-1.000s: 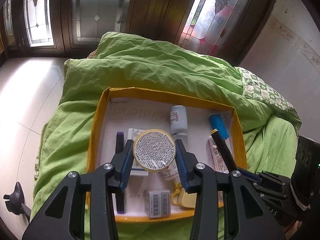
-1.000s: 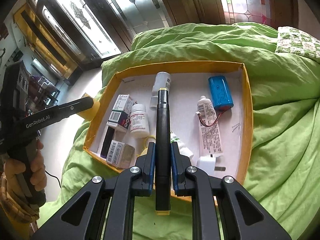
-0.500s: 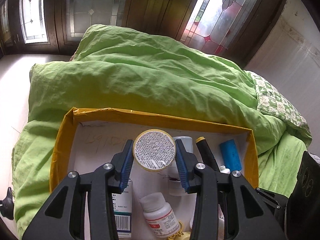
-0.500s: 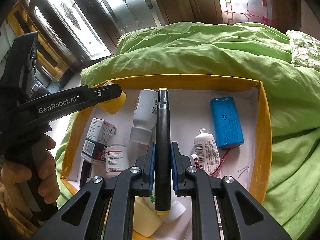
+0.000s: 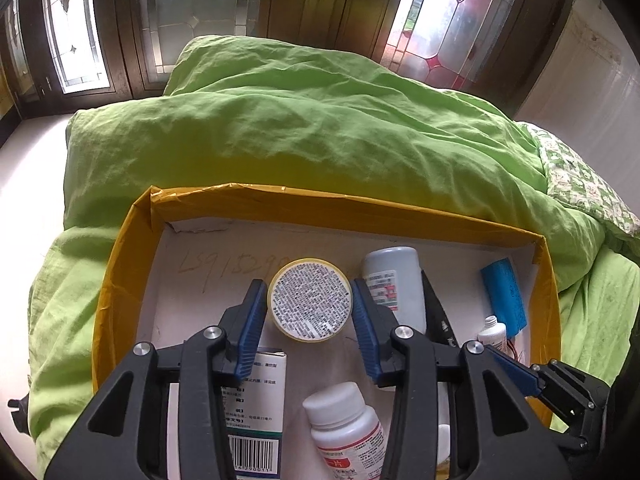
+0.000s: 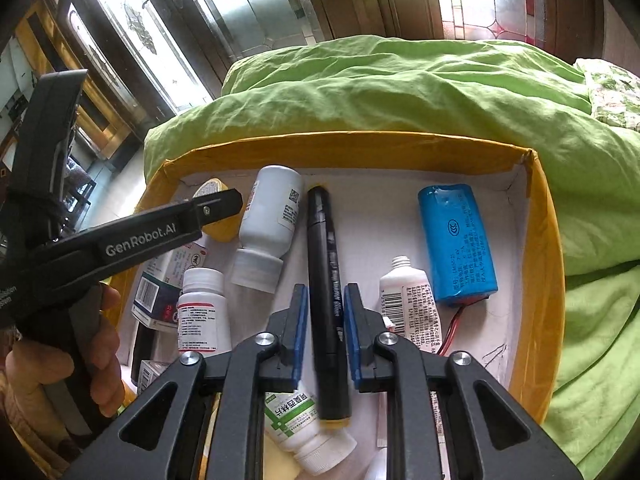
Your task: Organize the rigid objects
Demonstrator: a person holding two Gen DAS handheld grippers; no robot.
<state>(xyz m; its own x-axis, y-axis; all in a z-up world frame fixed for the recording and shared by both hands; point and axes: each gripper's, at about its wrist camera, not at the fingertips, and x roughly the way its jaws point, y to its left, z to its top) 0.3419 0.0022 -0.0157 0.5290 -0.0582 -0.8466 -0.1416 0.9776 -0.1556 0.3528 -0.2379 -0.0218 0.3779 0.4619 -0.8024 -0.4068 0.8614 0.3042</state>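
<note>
A round yellow tin point(image 5: 310, 300) with a printed label sits between the blue pads of my left gripper point(image 5: 308, 286), which is shut on it low over the white floor of the yellow-rimmed box point(image 5: 320, 200). In the right wrist view that tin point(image 6: 218, 224) shows behind the left finger. My right gripper point(image 6: 326, 290) has its jaws opening. The black pen point(image 6: 326, 280) lies between the pads with a thin gap on each side, resting on the floor of the box point(image 6: 340, 148).
The box lies on a green duvet point(image 5: 300, 120). In it are a white bottle on its side point(image 6: 272, 212), a blue battery pack point(image 6: 456, 244), a white tube point(image 6: 412, 304), a small pill bottle point(image 5: 344, 428) and a medicine carton point(image 5: 256, 400). A hand point(image 6: 104, 364) grips the left tool.
Both grippers have come down and forward into the box. The right pads have parted from the pen, which now rests on the floor. The left gripper still grips the tin.
</note>
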